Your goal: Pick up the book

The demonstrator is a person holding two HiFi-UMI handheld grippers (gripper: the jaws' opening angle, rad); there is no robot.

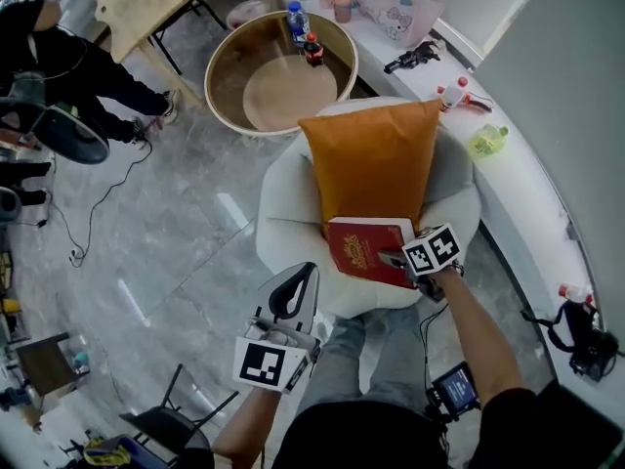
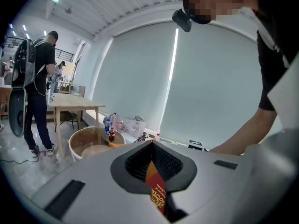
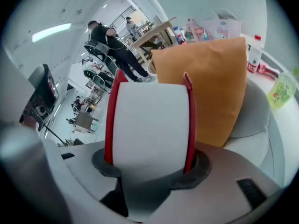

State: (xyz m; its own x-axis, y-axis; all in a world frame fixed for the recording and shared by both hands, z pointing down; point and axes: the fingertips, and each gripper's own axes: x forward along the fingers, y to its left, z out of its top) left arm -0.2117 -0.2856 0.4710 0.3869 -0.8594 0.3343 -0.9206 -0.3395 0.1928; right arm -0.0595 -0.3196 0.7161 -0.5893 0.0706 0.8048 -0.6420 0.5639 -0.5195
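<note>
Right tongs (image 1: 395, 259): clamped on the book (image 1: 369, 247) at its page edge, with white pages and red covers filling the jaws.
Right arm: forearm stretched forward, tongs tilted downward.
Left tongs (image 1: 312, 268): tips together, holding nothing.
Left arm: forearm raised from below, tongs aimed nearly level — toward the book.
Book: in the right tongs' grip, just ahead of the left tongs' tips — orange cushion (image 1: 376, 159) just beyond it.
</note>
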